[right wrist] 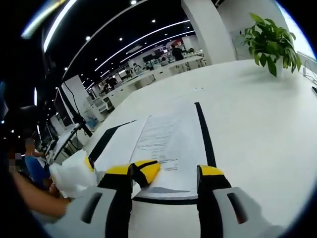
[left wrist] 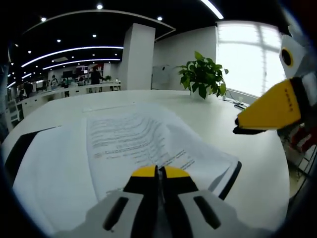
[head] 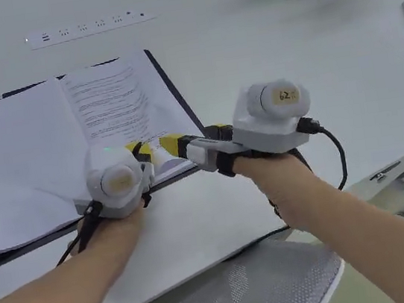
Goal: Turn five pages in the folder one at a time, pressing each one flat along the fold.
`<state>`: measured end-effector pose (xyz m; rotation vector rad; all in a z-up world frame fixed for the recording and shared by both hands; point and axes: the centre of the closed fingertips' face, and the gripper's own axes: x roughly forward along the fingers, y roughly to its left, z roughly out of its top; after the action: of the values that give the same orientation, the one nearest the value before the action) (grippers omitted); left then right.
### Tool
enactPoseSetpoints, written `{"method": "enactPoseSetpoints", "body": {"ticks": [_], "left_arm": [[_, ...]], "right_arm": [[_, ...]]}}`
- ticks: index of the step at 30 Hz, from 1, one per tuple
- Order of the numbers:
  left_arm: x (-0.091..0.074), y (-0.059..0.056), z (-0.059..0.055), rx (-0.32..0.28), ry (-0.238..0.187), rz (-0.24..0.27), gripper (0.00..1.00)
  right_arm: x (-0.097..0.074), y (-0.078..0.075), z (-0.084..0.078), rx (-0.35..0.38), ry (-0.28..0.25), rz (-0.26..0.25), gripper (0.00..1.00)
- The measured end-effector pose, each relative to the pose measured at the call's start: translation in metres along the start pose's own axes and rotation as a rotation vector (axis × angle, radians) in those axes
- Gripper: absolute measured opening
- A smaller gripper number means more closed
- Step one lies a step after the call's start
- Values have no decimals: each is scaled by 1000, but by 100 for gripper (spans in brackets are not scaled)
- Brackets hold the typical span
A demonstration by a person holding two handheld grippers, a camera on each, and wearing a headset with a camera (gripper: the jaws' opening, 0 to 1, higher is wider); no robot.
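**Free edge sits nearest the open right gripper**

The folder (head: pixel 173 88) lies open on the left of the table (head: pixel 283 34). Its fold (head: pixel 77 116) runs near to far between the left page (head: pixel 13 148) and the printed right page (head: pixel 116 103). The left gripper (left wrist: pixel 158 172) — jaws pressed together, nothing seen between them — sits over the near part of the right page and points far along the sheet. Just to its right, the right gripper (right wrist: pixel 176 172) grips nothing; its jaws stand wide apart, and the right page's near corner lies just beyond its tips. The page's free edge runs near to far along the folder's right border, and the right gripper is the closer one — it looks best placed to lift that edge leftward over the fold.
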<state>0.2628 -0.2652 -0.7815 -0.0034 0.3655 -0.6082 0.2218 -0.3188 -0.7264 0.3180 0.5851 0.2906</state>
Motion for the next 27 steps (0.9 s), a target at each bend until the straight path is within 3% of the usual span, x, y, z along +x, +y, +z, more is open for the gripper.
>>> {"method": "enactPoseSetpoints", "body": {"ticks": [6,17,21,23,24,27], "left_arm": [[0,0,0,0,-2,-1,2],[0,0,1,5,-12,2,2],[1,1,1,1,-12,1,2],[1,1,1,1,-12,1,2],[1,1,1,-1,-12,1,2],[1,1,1,0,-12,2,2]], "right_arm": [[23,-21,7,-31,6,-1,35],[51,-40,2,-22,75,8,26],[57,-46,-5,16,109,17,20],[57,-49,-6,71,104,24,12],[57,-51,-7,138,112,26,10],[54,-52,-7,160,114,35,4]]}}
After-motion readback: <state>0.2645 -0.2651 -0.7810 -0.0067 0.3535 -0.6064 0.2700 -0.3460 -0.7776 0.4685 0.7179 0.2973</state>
